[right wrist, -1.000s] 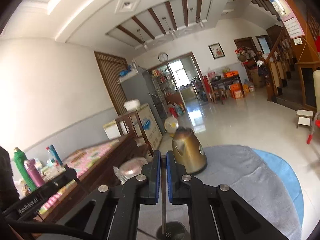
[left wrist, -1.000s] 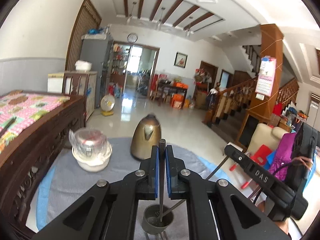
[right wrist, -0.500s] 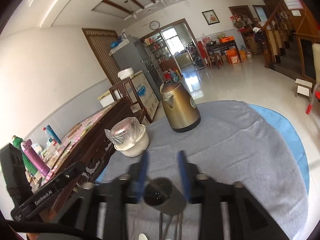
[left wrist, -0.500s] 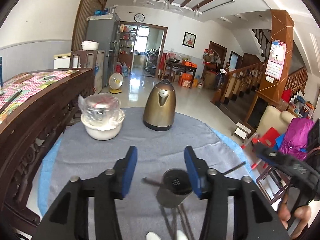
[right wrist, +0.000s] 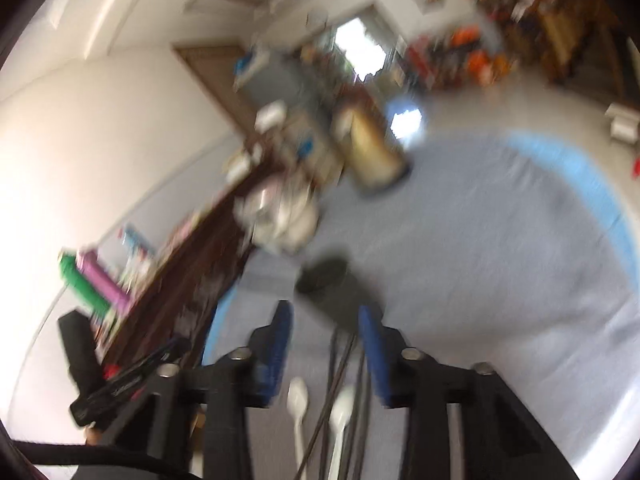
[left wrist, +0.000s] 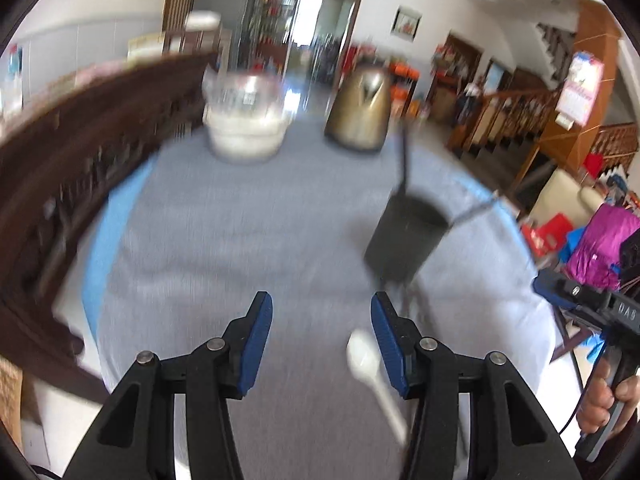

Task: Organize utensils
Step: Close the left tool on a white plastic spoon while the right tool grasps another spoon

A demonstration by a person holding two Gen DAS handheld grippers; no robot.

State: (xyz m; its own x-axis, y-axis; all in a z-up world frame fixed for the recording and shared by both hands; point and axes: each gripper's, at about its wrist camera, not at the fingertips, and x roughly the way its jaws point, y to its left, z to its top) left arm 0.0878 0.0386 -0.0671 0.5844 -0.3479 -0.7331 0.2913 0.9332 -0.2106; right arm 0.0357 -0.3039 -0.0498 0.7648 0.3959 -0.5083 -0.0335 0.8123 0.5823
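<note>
A dark utensil cup (left wrist: 404, 236) stands on the grey cloth, with two dark utensils (left wrist: 405, 160) sticking out of it. My left gripper (left wrist: 322, 338) is open and empty, low over the cloth, left of and nearer than the cup. A white spoon (left wrist: 366, 360) lies by its right finger. In the right wrist view, which is blurred, my right gripper (right wrist: 324, 344) is open and empty just short of the cup (right wrist: 334, 284). Two white spoons (right wrist: 298, 400) and several dark utensils (right wrist: 340, 364) lie on the cloth between its fingers.
A brass kettle (left wrist: 360, 108) and a white bowl under plastic wrap (left wrist: 246, 120) stand at the far side of the round table (left wrist: 224, 216). A dark wooden bench back (left wrist: 80, 152) runs along the left. The right gripper's body (left wrist: 600, 312) shows at the right.
Both grippers, shut on dark utensils a second ago, have opened and left them in the cup. They have since pulled back and dropped lower toward the cloth.
</note>
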